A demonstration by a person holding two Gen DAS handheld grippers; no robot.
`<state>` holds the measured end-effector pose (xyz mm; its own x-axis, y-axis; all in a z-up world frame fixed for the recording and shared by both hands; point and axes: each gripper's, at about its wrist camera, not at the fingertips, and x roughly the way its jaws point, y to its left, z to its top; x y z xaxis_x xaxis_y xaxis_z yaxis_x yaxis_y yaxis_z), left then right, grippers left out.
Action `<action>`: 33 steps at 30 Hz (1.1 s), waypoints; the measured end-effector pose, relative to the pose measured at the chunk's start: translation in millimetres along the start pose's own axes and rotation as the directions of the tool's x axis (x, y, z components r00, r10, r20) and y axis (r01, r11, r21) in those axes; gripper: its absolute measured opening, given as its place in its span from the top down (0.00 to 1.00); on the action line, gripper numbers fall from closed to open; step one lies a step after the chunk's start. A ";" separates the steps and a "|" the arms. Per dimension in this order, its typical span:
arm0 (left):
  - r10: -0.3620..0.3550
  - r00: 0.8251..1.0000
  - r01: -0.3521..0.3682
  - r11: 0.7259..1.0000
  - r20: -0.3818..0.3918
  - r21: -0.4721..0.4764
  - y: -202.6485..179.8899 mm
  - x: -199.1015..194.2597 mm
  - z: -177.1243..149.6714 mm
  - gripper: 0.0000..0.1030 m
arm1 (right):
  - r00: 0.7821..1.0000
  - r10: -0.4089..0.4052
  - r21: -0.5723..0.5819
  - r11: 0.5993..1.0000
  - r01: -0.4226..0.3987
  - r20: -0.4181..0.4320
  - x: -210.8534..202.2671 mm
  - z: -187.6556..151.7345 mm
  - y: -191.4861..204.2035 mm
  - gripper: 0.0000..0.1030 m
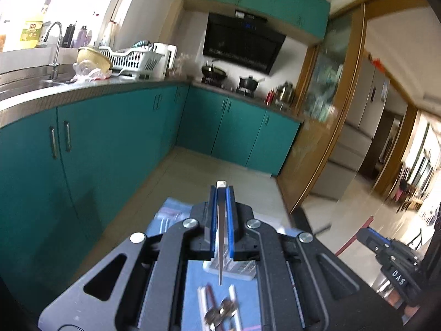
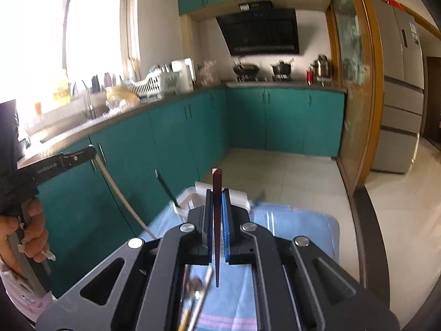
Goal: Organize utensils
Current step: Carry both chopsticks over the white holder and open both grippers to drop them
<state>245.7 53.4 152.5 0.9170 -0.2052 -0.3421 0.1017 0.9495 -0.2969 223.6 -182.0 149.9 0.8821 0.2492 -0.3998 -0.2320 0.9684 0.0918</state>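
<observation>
Tongs (image 1: 221, 190) grip chopstick (image 1: 220, 248) above cloth (image 1: 193, 298).

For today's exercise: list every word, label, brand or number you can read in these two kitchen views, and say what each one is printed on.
"DAS": on the right gripper, left wrist view.
"GenRobot.AI", small and only just readable: on the left gripper, right wrist view.
Yellow bottle label: too blurred to read.
Range hood blue display: too blurred.
Fridge stickers: too small.
</observation>
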 end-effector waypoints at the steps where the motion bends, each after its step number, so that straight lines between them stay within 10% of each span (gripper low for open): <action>1: -0.002 1.000 0.003 1.000 0.013 -0.005 -2.0 0.0 8.5 0.94 | 1.000 0.004 0.002 1.000 -0.004 0.015 2.1 11.8 0.5 0.94; 12: 0.055 0.992 -0.041 0.991 0.114 -0.126 -5.4 56.6 46.7 0.94 | 0.973 -0.122 -0.027 0.991 0.129 0.194 36.5 69.9 19.3 0.94; 21: 0.098 0.995 -0.096 0.990 0.021 -0.101 6.3 106.7 -0.6 0.94 | 0.986 -0.133 0.046 0.991 0.129 0.098 80.7 25.2 -10.3 0.94; 33: 0.118 0.993 -0.116 0.992 0.027 -0.047 17.5 61.6 -44.1 0.82 | 0.984 -0.138 0.087 0.988 0.128 0.113 20.0 -24.8 -21.8 0.76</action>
<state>287.0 46.9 86.8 0.9326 -0.0856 -0.3507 -0.0239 0.9547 -0.2966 236.1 -198.4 117.3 0.9462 0.1130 -0.3033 -0.0801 0.9897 0.1189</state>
